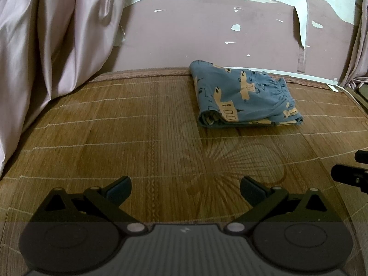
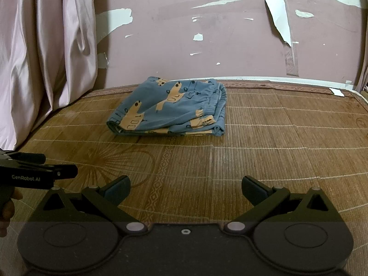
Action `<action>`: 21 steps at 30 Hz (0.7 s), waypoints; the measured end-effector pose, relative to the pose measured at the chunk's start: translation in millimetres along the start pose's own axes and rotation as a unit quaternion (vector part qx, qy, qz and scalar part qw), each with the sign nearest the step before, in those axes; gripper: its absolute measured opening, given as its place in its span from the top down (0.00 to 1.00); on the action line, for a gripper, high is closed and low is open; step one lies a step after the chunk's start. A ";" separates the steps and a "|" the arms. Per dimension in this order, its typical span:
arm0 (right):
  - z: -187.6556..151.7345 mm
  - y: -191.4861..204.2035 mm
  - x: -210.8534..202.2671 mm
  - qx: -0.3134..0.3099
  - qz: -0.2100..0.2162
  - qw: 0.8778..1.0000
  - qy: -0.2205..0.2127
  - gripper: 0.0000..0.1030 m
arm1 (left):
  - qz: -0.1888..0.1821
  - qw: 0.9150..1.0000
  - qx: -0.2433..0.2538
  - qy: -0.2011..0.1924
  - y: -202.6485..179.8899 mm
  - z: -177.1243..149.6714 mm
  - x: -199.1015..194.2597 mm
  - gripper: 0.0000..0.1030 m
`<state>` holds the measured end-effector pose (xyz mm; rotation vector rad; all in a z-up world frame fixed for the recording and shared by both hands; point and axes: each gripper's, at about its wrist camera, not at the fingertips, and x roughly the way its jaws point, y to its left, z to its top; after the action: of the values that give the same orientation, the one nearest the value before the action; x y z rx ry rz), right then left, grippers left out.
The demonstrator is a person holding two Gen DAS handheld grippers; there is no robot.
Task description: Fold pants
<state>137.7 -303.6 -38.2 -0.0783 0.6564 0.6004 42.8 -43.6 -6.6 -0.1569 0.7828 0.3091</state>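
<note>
A: Lying folded on the bamboo mat [image 1: 138,119], the pants [image 1: 246,96] sit right of centre in the upper half of the left wrist view, close to the mat's far edge below the wall [image 1: 207,34].

B: And in the right wrist view the pants [image 2: 170,110] sit left of centre, just above the middle. Which way do they run?

A: The bundle is a flattish rectangle, blue with tan animal shapes. In the left view its long axis runs roughly left to right, tipped slightly down toward the right. The gathered waistband is at the right end; the rolled fold faces lower left.

B: Same in the right view: waistband ruffles at the right edge, the thick folded end toward the lower left.

A: The left hand-held gripper [image 1: 185,189] fills the bottom of its own frame, fingers spread wide, nothing between them, only mat showing in the gap.

B: The right hand-held gripper [image 2: 186,189] is likewise spread apart and holding nothing. Both are well apart from the pants.

A: The left hand-held gripper also shows at the lower left edge of the right view, printed "GenRobot.AI", but from that side angle I cannot tell its spread.

B: A dark piece of the right one pokes in at the right edge of the left view.

A: A pale pink curtain [image 1: 46,46] hangs at the upper left of both frames, reaching the mat. The wall behind has peeling paint.
</note>
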 end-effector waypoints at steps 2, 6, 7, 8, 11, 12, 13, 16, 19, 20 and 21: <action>-0.9 0.2 -0.2 0.001 0.000 1.000 0.000 0.01 | 0.000 1.000 -0.001 0.001 0.1 0.2 0.0 0.00; -0.7 0.0 -0.2 0.000 0.000 1.000 0.000 0.01 | 0.005 1.000 -0.003 0.009 0.2 0.9 0.2 0.00; 0.3 -0.7 0.2 0.000 0.000 1.000 0.001 0.01 | 0.006 1.000 -0.004 0.011 0.4 1.2 0.0 0.00; 0.3 -0.8 0.1 0.000 0.001 1.000 0.001 0.01 | 0.006 1.000 -0.005 0.012 0.8 1.1 0.1 0.00; 0.5 -2.1 0.9 0.000 0.001 1.000 0.002 0.01 | 0.002 1.000 -0.011 0.014 2.3 1.4 -0.1 0.00; -0.2 -1.5 0.4 0.000 0.001 1.000 0.002 0.01 | 0.002 1.000 -0.011 0.014 2.6 1.5 -0.1 0.00; 0.1 -1.8 0.7 0.000 0.001 1.000 0.002 0.01 | 0.003 1.000 -0.011 0.014 2.6 1.5 -0.3 0.00; -0.1 -1.5 0.4 0.000 0.001 1.000 0.002 0.01 | 0.006 1.000 -0.009 0.016 2.0 1.7 0.1 0.00; -0.1 -1.1 0.4 0.001 0.001 1.000 0.002 0.01 | 0.007 1.000 -0.008 0.018 2.2 1.7 0.6 0.00; 0.0 -1.0 0.4 0.001 0.000 1.000 0.002 0.01 | 0.007 1.000 -0.008 0.019 2.4 2.0 0.7 0.00; -0.5 -0.7 0.2 0.000 0.000 1.000 0.002 0.01 | 0.007 1.000 -0.008 0.019 2.5 1.9 0.8 0.00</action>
<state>137.9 -304.2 -38.8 -0.0788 0.6608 0.6006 43.8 -40.6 -6.0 -0.1724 0.8203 0.3273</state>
